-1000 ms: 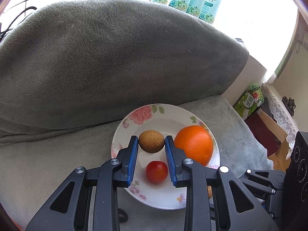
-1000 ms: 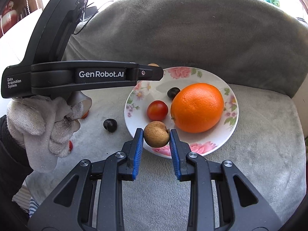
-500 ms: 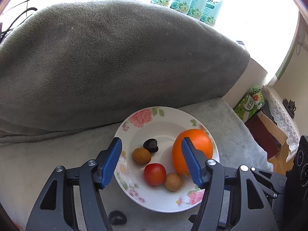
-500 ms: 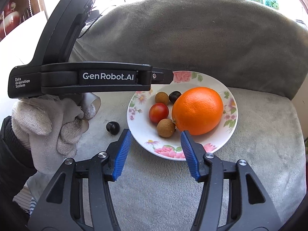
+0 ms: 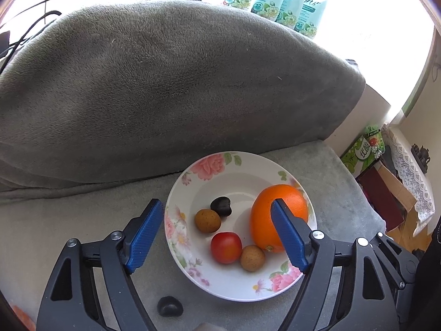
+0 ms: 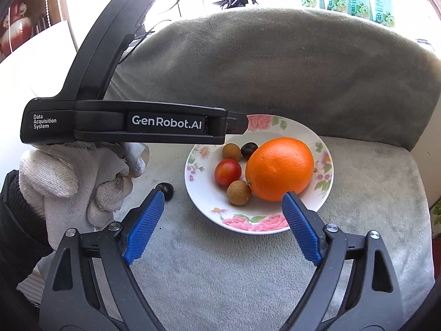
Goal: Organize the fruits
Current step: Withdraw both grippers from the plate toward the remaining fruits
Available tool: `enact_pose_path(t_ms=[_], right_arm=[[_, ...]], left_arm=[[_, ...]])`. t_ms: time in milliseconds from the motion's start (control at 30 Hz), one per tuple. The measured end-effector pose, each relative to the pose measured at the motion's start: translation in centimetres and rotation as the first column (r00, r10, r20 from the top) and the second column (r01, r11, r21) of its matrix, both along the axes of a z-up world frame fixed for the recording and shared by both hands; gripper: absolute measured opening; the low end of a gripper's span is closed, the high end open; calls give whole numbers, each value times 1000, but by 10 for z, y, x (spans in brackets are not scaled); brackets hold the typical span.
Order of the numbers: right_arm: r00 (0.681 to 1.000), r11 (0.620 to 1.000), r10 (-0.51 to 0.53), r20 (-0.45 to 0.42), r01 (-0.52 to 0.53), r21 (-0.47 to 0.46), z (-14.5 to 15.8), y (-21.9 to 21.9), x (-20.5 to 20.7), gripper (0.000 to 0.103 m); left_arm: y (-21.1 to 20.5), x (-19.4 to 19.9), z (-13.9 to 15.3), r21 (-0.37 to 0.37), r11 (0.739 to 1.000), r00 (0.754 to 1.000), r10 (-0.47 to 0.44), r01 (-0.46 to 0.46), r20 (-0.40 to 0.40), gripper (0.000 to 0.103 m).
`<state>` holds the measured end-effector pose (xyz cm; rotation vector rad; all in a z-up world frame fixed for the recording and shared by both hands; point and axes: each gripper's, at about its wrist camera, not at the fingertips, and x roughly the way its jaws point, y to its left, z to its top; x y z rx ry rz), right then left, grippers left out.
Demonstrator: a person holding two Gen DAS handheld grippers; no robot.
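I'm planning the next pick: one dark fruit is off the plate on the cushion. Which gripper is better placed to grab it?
Left, probably. The dark fruit lies just below the open left gripper, on its side of the plate. The right gripper, also open, sits farther across.

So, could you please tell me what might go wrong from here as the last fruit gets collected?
1. The dark fruit left on the grey cushion sits right by the gloved hand and partly behind the right claw's finger, so reaching for it could nudge it away.
2. The plate rests on soft fabric; pressing nearby may tilt it and set the orange rolling into the small fruits.
3. Both open claws crowd the plate, the left claw directly over it, and might collide.
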<state>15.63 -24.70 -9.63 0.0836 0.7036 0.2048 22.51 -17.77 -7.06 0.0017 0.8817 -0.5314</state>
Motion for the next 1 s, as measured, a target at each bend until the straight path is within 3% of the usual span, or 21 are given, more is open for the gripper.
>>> enact_pose_path(t_ms=[1000], right_arm=[[999, 1000, -1, 39, 2, -26, 16, 9, -29, 90]], left_arm=[[16, -35, 33, -15, 1000, 997, 13, -12, 76, 80]])
